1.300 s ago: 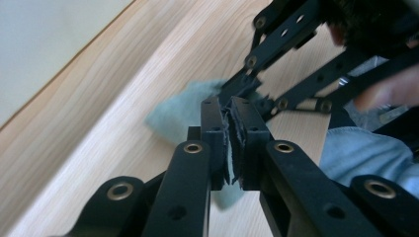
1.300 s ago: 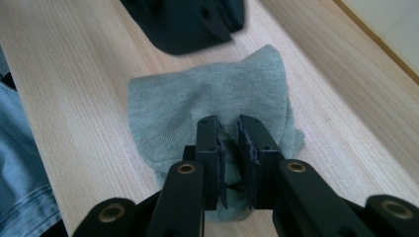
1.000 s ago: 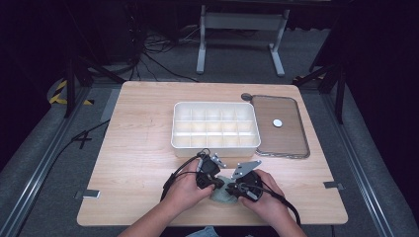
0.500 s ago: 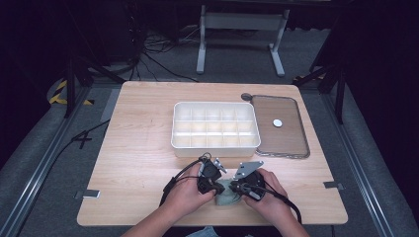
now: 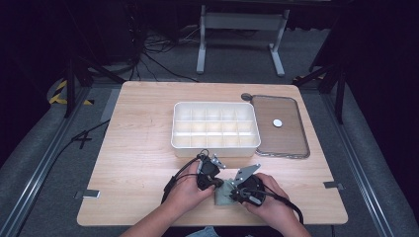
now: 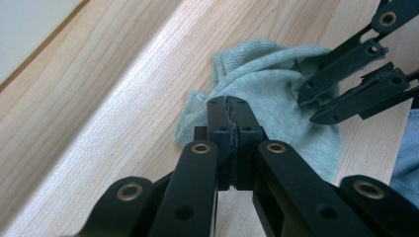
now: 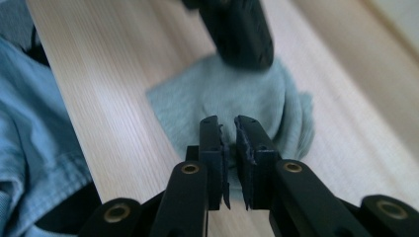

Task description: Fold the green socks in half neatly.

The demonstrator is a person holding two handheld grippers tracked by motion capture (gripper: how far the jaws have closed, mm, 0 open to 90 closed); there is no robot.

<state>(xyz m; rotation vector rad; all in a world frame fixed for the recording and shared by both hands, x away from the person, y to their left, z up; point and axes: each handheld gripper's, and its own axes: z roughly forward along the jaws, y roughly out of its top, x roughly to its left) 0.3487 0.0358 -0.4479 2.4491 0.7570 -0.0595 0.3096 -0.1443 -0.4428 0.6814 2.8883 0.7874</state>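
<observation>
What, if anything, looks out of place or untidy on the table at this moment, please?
Only the grey-green cloth stands out: it lies crumpled and bunched near the table's front edge, between the left gripper and right gripper. The white compartment tray sits square, and its lid lies flat beside it.

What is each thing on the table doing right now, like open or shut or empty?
Left tongs: shut, tips over the cloth.
Right tongs: slightly open, over the cloth.
Green cloth: crumpled, lying on the table between the tongs.
White divided box: open, compartments look empty.
Brown lid: off, lying flat beside the box.
Table: bare wood around the box.
</observation>
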